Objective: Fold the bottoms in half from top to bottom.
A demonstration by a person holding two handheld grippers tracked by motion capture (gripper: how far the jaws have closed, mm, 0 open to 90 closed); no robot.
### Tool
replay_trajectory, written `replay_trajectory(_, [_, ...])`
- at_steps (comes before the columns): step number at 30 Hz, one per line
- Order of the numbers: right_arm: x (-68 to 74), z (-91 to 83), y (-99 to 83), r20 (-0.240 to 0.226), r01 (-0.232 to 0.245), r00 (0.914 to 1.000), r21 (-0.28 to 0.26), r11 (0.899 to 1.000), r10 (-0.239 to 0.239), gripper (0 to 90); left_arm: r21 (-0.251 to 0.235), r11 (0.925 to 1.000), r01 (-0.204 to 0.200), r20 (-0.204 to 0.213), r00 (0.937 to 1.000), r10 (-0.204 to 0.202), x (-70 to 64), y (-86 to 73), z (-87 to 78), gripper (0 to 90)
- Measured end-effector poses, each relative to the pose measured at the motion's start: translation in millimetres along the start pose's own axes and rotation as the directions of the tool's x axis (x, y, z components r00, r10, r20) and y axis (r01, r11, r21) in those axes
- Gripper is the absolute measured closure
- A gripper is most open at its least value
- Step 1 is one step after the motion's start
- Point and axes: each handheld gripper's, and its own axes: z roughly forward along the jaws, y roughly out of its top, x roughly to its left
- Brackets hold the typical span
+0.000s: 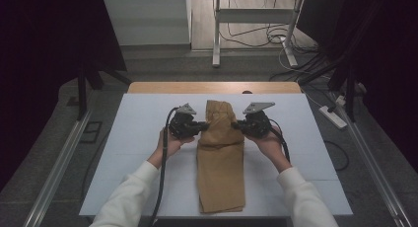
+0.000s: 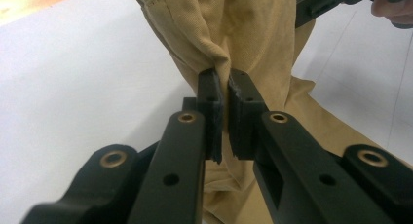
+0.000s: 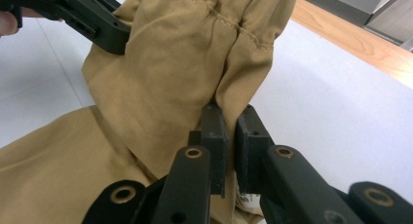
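High view is showing the left gripper point(image 1: 203, 124) and right gripper point(image 1: 235, 124) both pinching the tan trousers point(image 1: 221, 172) on the table point(image 1: 133, 138).

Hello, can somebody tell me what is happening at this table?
A person is folding tan trousers on a white table. The left hand-held gripper and the right hand-held gripper each pinch one side edge of the cloth, partway along its length. The far end is lifted off the table between them, while the near part lies flat. Both sets of jaws are closed on fabric.
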Motion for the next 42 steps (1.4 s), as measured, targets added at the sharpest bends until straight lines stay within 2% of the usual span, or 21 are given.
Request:
replay_trajectory(14, [7.2,-5.2,-17.7,-0.017,-0.018,0.9997,-0.023,1.0,0.018,83.9,0.016,0.9998,-0.014,0.002,0.9999,0.014,-9.9,-6.3,1.9,84.3])
replay_trajectory(19, [9.9,-6.3,-21.8,-0.025,-0.016,0.9996,-0.031,0.999,0.015,83.9,0.02,0.9998,-0.006,0.006,1.0,0.006,-10.8,-9.4,1.3,84.3])
replay_trajectory(42, [21.0,-11.4,-29.4,-0.045,-0.014,0.9989,-0.015,1.0,0.014,83.9,0.029,0.9996,-0.004,0.01,0.9999,0.004,-18.9,-18.9,-2.7,84.2])
